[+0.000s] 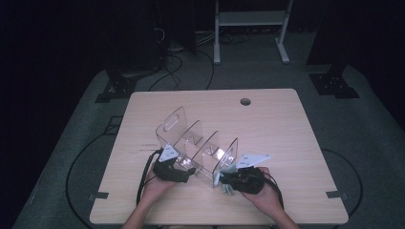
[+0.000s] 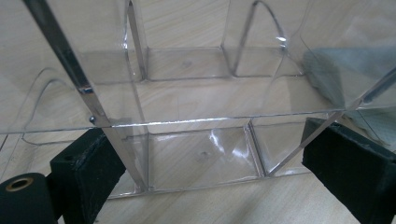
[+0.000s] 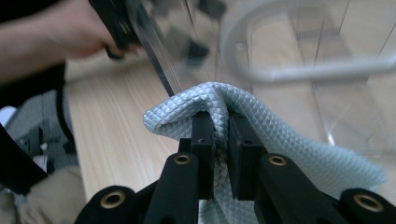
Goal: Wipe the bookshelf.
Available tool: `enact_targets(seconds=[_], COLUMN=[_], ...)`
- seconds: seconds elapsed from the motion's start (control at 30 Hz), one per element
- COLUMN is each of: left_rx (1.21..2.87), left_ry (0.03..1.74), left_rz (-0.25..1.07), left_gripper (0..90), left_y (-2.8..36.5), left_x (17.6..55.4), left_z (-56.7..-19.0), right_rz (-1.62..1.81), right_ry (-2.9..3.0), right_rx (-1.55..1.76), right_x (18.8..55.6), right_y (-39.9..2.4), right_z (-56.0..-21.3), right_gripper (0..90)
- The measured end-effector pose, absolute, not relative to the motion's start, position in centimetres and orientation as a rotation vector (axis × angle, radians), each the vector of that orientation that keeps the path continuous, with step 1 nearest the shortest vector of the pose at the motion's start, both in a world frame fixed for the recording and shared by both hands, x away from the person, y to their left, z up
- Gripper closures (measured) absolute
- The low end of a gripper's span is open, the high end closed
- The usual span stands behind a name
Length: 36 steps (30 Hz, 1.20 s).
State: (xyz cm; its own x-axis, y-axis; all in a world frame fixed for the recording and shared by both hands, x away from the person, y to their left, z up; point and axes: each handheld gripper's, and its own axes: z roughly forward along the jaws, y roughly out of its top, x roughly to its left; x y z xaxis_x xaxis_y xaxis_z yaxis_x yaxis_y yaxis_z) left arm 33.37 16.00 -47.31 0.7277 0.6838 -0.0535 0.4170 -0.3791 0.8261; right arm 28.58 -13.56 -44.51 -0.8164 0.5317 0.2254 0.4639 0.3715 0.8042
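Cloth (image 3: pixel 219 105) pinched in right claw (image 3: pixel 221 122), against organizer (image 3: pixel 299 70).

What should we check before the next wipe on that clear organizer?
1. Cloth grip: right gripper shut on the pale grey-blue waffle-textured cloth, fold pinched between the jaws. Ok.
2. Cloth at the work: it sits against the near right end of the clear plastic divided organizer. Ok.
3. Organizer braced: left gripper straddles the organizer's near wall, jaws spread to either side; whether the pads press on it, cannot tell.
4. Organizer seated flat on the light wooden table: upright. Ok.
5. Cables clear of the organizer: they trail off the near edge. Ok.
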Motion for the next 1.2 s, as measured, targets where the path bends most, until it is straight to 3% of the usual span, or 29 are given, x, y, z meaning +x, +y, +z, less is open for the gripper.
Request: enact_targets(seconds=[0.27, 0.57, 0.8, 1.2], left_rx=[2.029, 2.028, 2.038, 2.034], left_ry=[0.832, 0.835, 0.819, 0.828], left_rz=[0.371, 0.373, 0.368, 0.374], left_gripper=[6.9, 7.0, 7.2, 7.4], left_y=[16.1, 15.9, 16.2, 15.9], left_x=[33.4, 33.2, 33.1, 33.1], left_z=[-47.3, -47.2, -47.2, -47.2], right_rz=[1.485, 1.581, 1.558, 1.566], right_ry=[2.528, 2.413, 2.485, 2.45], right_rx=[0.904, 0.884, 0.779, 0.851], right_x=[28.1, 27.9, 26.4, 27.3], right_y=[-13.5, -14.8, -13.1, -14.1], right_z=[-43.7, -40.5, -40.7, -40.6], right_gripper=[82.3, 82.6, 82.5, 82.4])
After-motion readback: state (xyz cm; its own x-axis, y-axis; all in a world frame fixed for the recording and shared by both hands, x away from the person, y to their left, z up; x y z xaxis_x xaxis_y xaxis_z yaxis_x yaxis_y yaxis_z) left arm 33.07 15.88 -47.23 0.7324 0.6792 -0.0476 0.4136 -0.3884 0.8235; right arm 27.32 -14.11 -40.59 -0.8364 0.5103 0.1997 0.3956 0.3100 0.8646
